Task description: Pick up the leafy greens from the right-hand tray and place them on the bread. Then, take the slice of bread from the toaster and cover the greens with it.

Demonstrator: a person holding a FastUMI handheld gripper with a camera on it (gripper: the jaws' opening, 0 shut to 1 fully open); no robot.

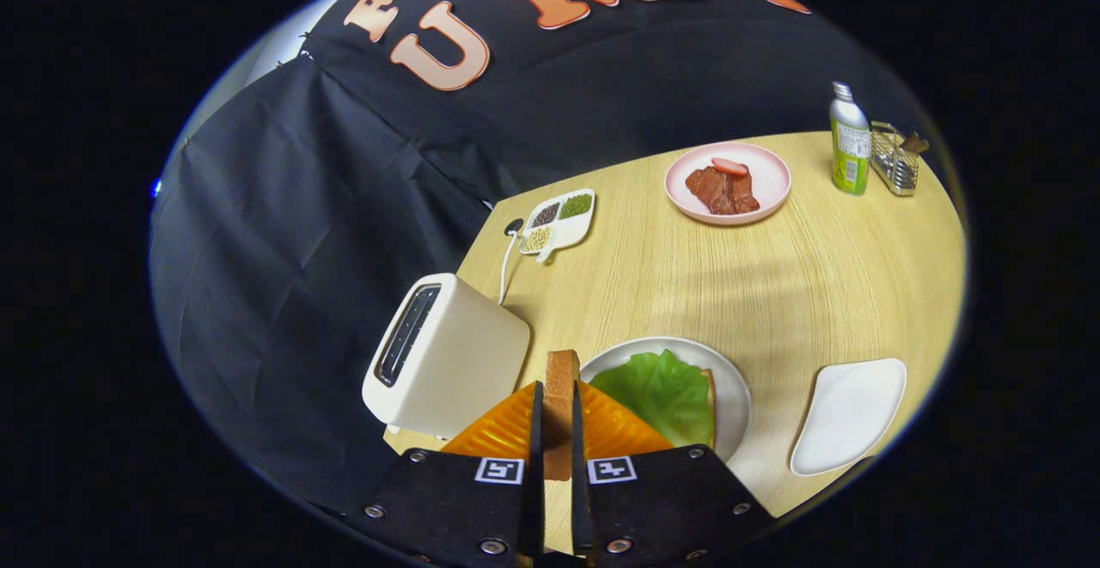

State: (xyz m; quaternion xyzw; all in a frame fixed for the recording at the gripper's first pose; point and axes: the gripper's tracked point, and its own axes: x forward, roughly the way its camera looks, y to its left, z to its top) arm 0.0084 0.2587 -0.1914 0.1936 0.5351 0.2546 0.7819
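Your gripper (557,418) is clamped on a brown-crusted slice of toasted bread (560,396), held upright and edge-on, with both fingers pressed against its flat sides. The slice stands above the pale wooden tabletop (773,293), between the cream-white boxy toaster (443,357) on one side and the round white plate (730,383) on the other. The toaster's dark slot faces up and toward the black cloth wall.

On that plate lies the green leafy lettuce (666,392), spread over a lower slice of bread (710,400) whose crust edge peeks out past the leaf. Just beyond the plate you see the white curved tray (846,413).

Farther across the table sit a pink round plate (769,177) carrying reddish-brown meat pieces (720,190), a small white divided dish of beans and seeds (559,220), a green-labelled metal bottle (849,143) and a wire basket (894,164) beside it.
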